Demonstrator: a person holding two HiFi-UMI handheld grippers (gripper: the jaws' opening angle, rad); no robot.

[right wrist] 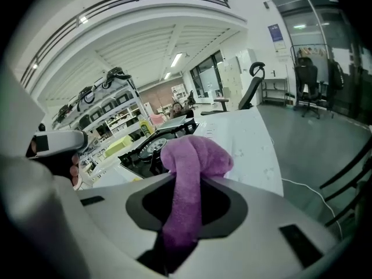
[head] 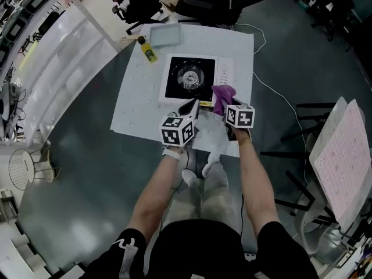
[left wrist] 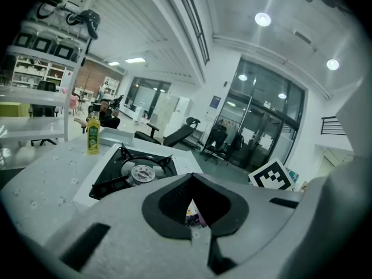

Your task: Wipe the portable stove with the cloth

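The portable stove (head: 189, 79), white with a black top and a round burner, sits in the middle of the white table (head: 133, 109). My right gripper (head: 225, 108) is shut on a purple cloth (head: 223, 95), which bulges above the jaws at the stove's front right corner. In the right gripper view the cloth (right wrist: 195, 161) hangs between the jaws, with the stove (right wrist: 152, 150) beyond it to the left. My left gripper (head: 191, 106) is shut and empty, just in front of the stove's near edge. The left gripper view shows the burner (left wrist: 139, 173) beyond the closed tips.
A yellow-green bottle (head: 147, 49) and a shallow pale tray (head: 164, 35) stand behind the stove on the left. Office chairs (head: 139, 2) stand beyond the table. A white cable (head: 273, 92) runs over the floor to the right, near a folded rack (head: 343, 156).
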